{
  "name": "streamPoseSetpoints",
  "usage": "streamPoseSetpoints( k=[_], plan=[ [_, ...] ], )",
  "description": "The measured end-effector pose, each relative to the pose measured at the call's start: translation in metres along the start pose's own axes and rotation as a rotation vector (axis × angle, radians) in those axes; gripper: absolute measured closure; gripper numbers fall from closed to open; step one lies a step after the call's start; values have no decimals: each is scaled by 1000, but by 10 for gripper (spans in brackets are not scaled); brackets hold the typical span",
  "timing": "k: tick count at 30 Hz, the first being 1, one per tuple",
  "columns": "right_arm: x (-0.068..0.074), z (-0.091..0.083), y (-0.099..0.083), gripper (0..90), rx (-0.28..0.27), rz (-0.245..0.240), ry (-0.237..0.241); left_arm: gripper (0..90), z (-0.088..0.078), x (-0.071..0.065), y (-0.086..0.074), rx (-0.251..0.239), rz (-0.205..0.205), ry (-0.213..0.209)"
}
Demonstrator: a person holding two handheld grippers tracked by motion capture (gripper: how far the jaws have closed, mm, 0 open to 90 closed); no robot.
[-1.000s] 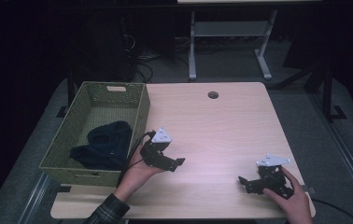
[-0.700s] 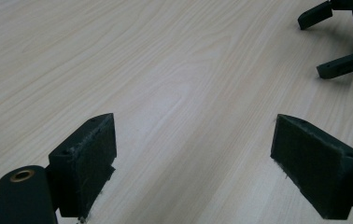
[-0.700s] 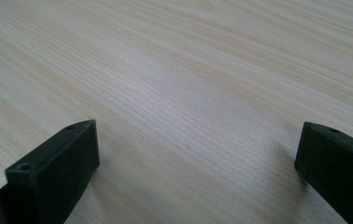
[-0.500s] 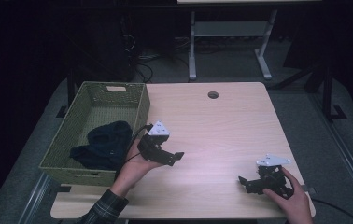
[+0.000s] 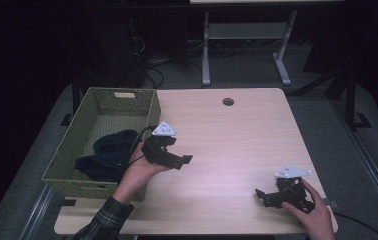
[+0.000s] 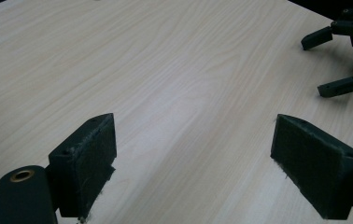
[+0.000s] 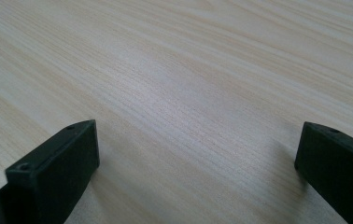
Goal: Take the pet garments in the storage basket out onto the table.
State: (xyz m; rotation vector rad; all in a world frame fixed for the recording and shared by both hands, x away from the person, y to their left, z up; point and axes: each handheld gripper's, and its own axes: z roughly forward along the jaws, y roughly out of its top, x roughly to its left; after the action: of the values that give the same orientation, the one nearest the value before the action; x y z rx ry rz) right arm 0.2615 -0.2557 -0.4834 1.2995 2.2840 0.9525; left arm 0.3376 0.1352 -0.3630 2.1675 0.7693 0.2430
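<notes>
Both grippers are spread wide with nothing between their jaws: left gripper (image 5: 177,160) beside the woven green basket (image 5: 142,102) holding dark crumpled cloth (image 5: 109,152), right gripper (image 5: 263,196) low over the pale wooden table (image 5: 237,135).

High cam overlooks table (image 5: 237,130); gripper cams skim it close.

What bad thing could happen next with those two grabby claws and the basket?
The left gripper is open right beside the green basket, so a sideways swing might bump its wall and shove it; the basket already sits at the table's left edge. If it reaches for the dark cloth, the jaws could snag the weave. The right gripper rests near the front edge and might slip off.
</notes>
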Motion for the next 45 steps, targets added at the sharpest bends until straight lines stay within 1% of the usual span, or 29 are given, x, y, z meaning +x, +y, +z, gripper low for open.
streamPoseSetpoints(
  k=[4, 5, 8, 12, 19, 23, 25, 28, 34, 39, 45],
  plan=[
    [0, 0, 0, 0, 0, 0, 0, 138, -6, 5, 3, -6, -2, 3],
    [0, 0, 0, 0, 0, 0, 0, 138, -7, 6, 4, -14, -6, 5],
    [0, 0, 0, 0, 0, 0, 0, 138, -13, 10, 5, -7, -4, 7],
    [0, 0, 0, 0, -1, 0, 0, 139, -18, 16, 4, -8, -14, 19],
    [0, 0, 0, 0, 0, 0, 0, 139, -24, 25, -1, 9, -20, 30],
    [0, 0, 0, 0, 0, 0, 0, 139, -29, 29, -2, 4, -31, 37],
    [0, 0, 0, 0, 0, 0, 0, 139, -32, 32, -3, 3, -29, 43],
    [0, 0, 0, 0, 0, 0, 0, 139, -38, 36, -5, -7, -43, 55],
    [0, 0, 0, 0, 0, 1, 0, 139, -49, 47, -9, -10, -57, 84],
    [0, 0, 0, 0, 0, 1, 0, 139, -59, 56, -14, -14, -80, 114],
    [0, 0, 0, 0, 0, 1, 0, 139, -72, 66, -19, -28, -102, 138]
  ],
)
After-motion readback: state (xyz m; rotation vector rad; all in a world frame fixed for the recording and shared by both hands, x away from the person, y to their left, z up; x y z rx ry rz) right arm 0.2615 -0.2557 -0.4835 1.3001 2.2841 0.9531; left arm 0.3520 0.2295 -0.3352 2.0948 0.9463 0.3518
